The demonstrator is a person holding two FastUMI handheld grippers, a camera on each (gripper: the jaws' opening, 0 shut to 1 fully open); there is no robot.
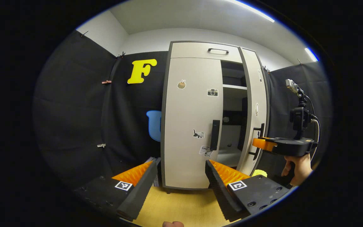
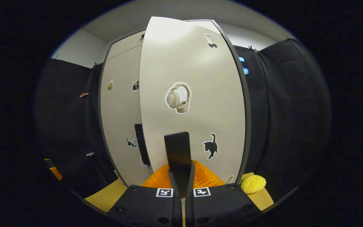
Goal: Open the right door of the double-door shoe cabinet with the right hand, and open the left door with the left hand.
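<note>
Right gripper view: the right gripper (image 2: 181,176) has both fingers pinched on the black handle (image 2: 177,151) of the right door (image 2: 194,94), which fills the centre and stands swung partly out from the cabinet. A yellow ball (image 2: 253,184) lies on the floor at about 4 o'clock, just beside the door's lower edge.

In the left gripper view the cabinet (image 1: 205,50) stands at centre. Its right door (image 1: 257,104) is ajar at about 3 o'clock, with dark shelves showing in the gap, and the right gripper (image 1: 262,143) is at its handle with a hand (image 1: 298,168) holding it. The left door (image 1: 189,126) looks closed, its handle (image 1: 214,135) a little toward 4 o'clock of centre. The left gripper (image 1: 180,179) has its fingers spread wide, well short of that handle.

To do this step well, I judge the right grip should hold firm and follow the door's arc around the hinge, not pull straight back, so the fingers don't slide off. The ball sits close to the sweep and may get nudged. The left gripper should then rise and advance to bracket the left handle before pressing together.
</note>
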